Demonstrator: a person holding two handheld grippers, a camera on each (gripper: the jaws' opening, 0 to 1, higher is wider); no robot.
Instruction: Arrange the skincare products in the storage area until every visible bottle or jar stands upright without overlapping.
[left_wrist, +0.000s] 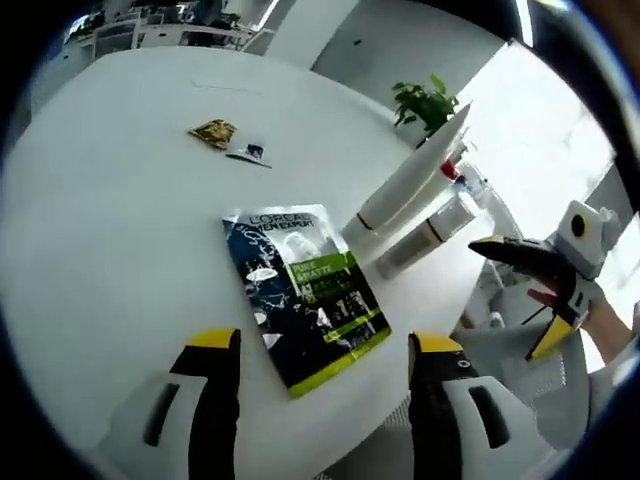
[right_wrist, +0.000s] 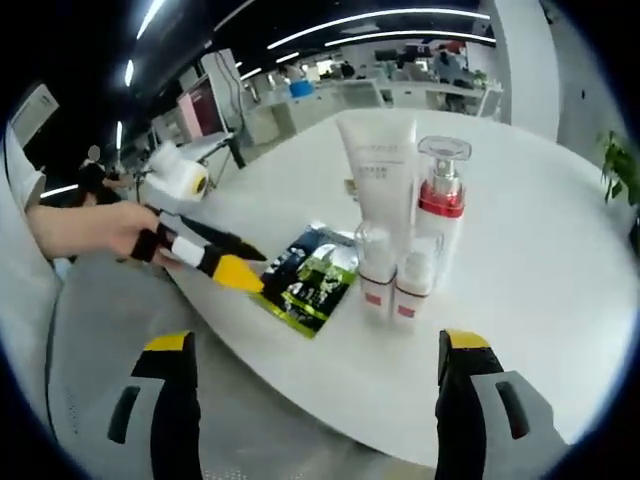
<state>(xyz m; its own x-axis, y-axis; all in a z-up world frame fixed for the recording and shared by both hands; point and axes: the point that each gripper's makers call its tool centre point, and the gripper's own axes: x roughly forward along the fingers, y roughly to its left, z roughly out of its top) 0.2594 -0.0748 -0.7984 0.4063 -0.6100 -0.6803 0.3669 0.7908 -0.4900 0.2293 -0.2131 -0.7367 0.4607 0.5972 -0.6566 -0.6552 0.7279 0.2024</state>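
Observation:
A white tube (right_wrist: 375, 170) stands on its cap on the white table (right_wrist: 540, 260). Close beside it stand a clear pump bottle with a red collar (right_wrist: 440, 200) and two small bottles (right_wrist: 375, 270) (right_wrist: 410, 285). In the left gripper view this cluster leans right: tube (left_wrist: 410, 185), pump bottle (left_wrist: 452, 172), small bottle (left_wrist: 425, 235). A dark and green sachet (left_wrist: 305, 290) (right_wrist: 310, 280) lies flat near the table edge. My left gripper (left_wrist: 325, 370) (right_wrist: 258, 268) is open just before the sachet. My right gripper (right_wrist: 320, 350) (left_wrist: 505, 300) is open, off the table edge, facing the cluster.
Two small wrappers (left_wrist: 213, 132) (left_wrist: 248, 153) lie farther out on the table (left_wrist: 120, 220). A potted plant (left_wrist: 425, 100) (right_wrist: 620, 165) sits beyond the table. Office desks stand in the background. A hand (right_wrist: 110, 228) holds the left gripper.

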